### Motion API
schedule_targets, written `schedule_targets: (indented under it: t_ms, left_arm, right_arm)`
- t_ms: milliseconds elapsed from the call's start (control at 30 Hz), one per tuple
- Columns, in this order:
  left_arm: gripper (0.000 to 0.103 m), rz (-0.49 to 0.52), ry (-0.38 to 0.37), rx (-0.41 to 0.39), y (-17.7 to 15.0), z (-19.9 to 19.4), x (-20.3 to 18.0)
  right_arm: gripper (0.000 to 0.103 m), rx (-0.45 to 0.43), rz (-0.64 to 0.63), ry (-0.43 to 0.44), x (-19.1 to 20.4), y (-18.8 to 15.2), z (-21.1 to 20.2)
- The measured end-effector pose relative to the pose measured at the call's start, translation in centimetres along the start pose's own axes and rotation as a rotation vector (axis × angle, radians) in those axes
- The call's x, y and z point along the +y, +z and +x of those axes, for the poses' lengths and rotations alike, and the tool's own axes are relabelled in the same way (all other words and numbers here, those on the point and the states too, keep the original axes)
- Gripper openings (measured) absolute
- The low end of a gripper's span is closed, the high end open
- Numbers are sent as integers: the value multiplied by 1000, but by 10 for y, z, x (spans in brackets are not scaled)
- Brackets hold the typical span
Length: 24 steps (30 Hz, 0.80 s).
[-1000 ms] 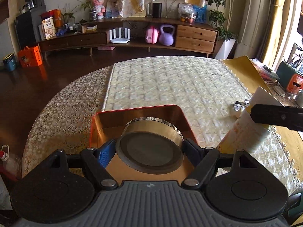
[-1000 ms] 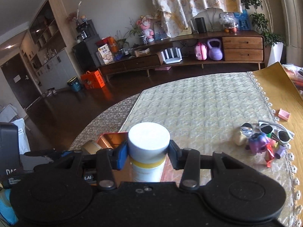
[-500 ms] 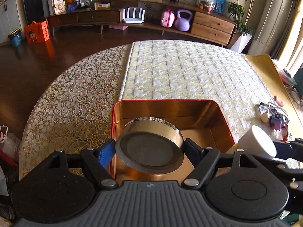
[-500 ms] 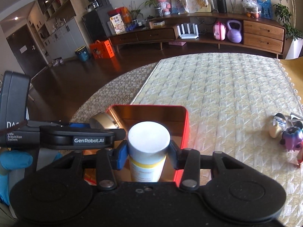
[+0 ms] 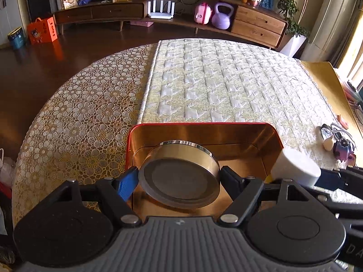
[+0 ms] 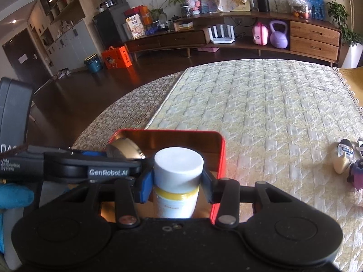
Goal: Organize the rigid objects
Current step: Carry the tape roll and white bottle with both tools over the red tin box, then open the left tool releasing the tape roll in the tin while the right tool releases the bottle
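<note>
A red tin box [image 5: 205, 124] with a golden inside lies on the table near its front edge. My left gripper [image 5: 179, 180] is shut on a round golden tin [image 5: 181, 176], tilted and held over the box's floor. My right gripper [image 6: 178, 185] is shut on the white cap of a white bottle [image 6: 177, 201] with a yellow band, upright over the box [image 6: 217, 158] by its right wall. The bottle's cap [image 5: 295, 168] shows at the box's right wall in the left wrist view. The round tin [image 6: 123, 148] and the left gripper's body show left of the bottle.
A cluster of small toys [image 5: 338, 142] lies on the quilted tablecloth [image 5: 226, 79] at the right; the same toys [image 6: 347, 158] appear in the right wrist view. A blue-gloved hand [image 6: 13, 197] holds the left gripper. A wooden sideboard [image 5: 181, 15] stands beyond the dark floor.
Both grippers came down and forward over the red box, each still gripping its object. The bottle now hangs inside the box's right side; the round tin sits lower over the box floor.
</note>
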<state>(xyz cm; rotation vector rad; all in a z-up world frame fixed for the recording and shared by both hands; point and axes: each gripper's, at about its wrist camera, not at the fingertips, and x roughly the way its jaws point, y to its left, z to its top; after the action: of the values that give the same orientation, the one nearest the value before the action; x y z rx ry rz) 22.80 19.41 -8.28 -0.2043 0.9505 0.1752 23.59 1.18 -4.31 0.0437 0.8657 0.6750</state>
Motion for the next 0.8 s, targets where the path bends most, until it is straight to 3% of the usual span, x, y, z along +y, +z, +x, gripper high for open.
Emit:
schedule_targets:
  t_ms: [300, 433, 567, 800]
  left_arm:
    - [79, 36, 30, -18, 3, 8, -8]
    - [79, 68, 48, -19, 4, 14, -14]
    - [79, 60, 52, 12, 2, 24, -18]
    - [78, 56, 64, -8, 0, 19, -21]
  right_arm:
    - [48, -16, 62, -43, -18, 9, 14]
    - [62, -32, 84, -50, -26, 6, 9]
    - [60, -31, 95, -41, -31, 3, 2]
    - [60, -22, 97, -6, -32, -9, -15]
